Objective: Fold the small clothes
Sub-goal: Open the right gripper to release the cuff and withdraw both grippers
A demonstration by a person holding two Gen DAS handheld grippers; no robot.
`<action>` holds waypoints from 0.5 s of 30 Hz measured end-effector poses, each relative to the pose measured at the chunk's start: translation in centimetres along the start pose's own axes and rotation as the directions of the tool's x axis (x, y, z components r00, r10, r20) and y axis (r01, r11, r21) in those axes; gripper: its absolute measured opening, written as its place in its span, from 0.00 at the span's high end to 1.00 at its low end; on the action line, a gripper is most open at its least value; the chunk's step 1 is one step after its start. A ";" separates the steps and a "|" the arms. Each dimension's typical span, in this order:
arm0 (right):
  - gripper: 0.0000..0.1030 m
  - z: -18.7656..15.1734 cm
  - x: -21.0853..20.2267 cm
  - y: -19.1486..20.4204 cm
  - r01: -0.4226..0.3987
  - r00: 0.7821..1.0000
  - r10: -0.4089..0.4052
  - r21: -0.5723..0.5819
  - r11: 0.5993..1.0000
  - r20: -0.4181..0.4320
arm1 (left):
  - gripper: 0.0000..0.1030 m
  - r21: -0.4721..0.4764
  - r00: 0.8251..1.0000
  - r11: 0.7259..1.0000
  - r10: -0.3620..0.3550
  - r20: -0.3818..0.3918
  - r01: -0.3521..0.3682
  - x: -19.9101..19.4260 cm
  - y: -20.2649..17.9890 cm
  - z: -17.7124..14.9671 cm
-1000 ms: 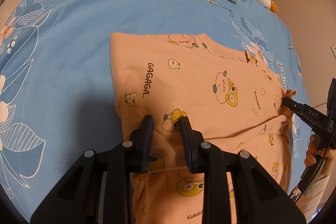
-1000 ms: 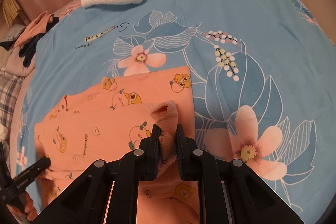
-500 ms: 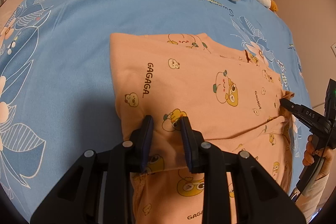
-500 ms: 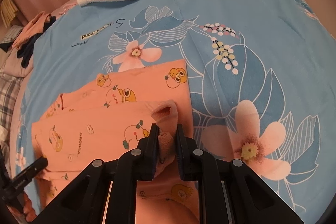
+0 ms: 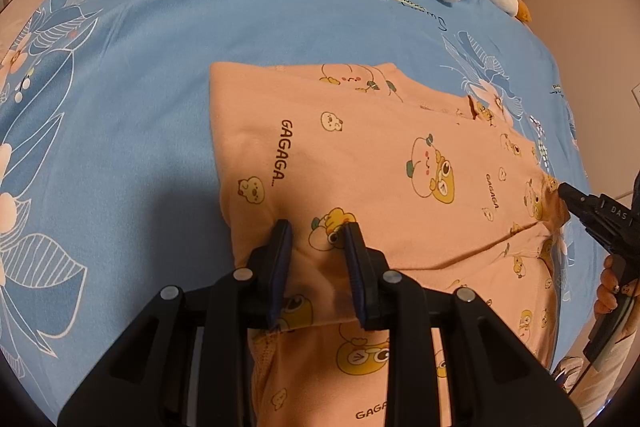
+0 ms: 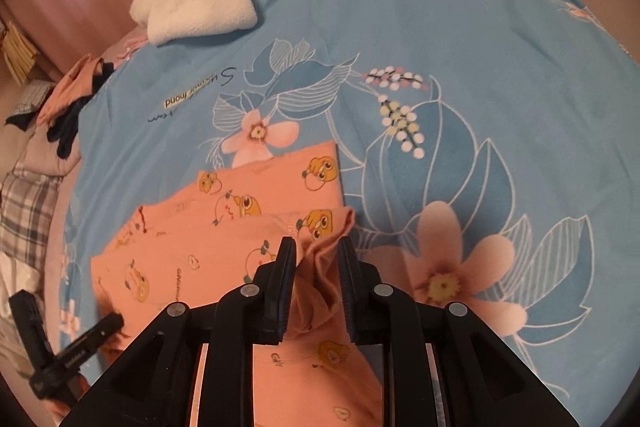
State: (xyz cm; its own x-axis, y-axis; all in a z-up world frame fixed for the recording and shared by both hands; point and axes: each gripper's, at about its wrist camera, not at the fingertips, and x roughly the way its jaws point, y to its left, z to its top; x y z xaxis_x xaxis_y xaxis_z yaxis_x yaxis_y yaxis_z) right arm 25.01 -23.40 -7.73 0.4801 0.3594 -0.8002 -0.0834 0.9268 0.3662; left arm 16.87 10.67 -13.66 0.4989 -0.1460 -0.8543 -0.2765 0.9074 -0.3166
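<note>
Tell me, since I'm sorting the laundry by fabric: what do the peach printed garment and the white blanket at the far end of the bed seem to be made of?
The peach garment looks like soft matte knit, probably cotton jersey: it creases gently, takes a crisp cartoon print and has a ribbed cuff. The white blanket looks like plush fleece: a fuzzy, thick, rounded pile. Fibre content cannot be confirmed by look.

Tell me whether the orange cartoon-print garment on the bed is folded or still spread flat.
Partly folded. The orange garment has an upper layer doubled over, its edge running across the lower layer near the left gripper.
</note>
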 end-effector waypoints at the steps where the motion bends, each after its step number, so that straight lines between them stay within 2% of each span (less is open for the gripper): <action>1: 0.81 0.0 0.1 -0.1 -0.002 1.000 0.002 0.002 1.000 -0.003 | 0.74 0.000 1.000 1.000 0.000 0.000 0.000 0.0 0.0 0.0; 8: 0.81 -0.2 0.6 -0.8 -0.021 0.999 0.022 0.035 0.999 -0.030 | 0.74 -0.003 1.000 1.000 -0.003 -0.001 0.003 0.0 0.1 0.0; 14: 0.81 -0.9 0.5 -0.8 -0.024 0.999 0.024 0.009 1.000 -0.036 | 0.74 -0.002 1.000 1.000 0.001 0.001 -0.001 0.0 0.1 0.0; 15: 0.84 -1.0 0.4 -0.9 -0.017 0.999 0.017 0.005 1.000 -0.027 | 0.74 -0.001 1.000 1.000 0.004 0.003 -0.004 0.0 0.1 -0.1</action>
State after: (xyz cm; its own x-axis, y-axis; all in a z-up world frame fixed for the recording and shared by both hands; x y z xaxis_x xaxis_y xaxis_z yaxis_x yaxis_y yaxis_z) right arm 24.36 -23.94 -8.84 0.4547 0.3777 -0.8066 -0.0867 0.9201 0.3820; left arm 16.81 10.69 -13.73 0.5000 -0.1418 -0.8544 -0.2794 0.9074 -0.3141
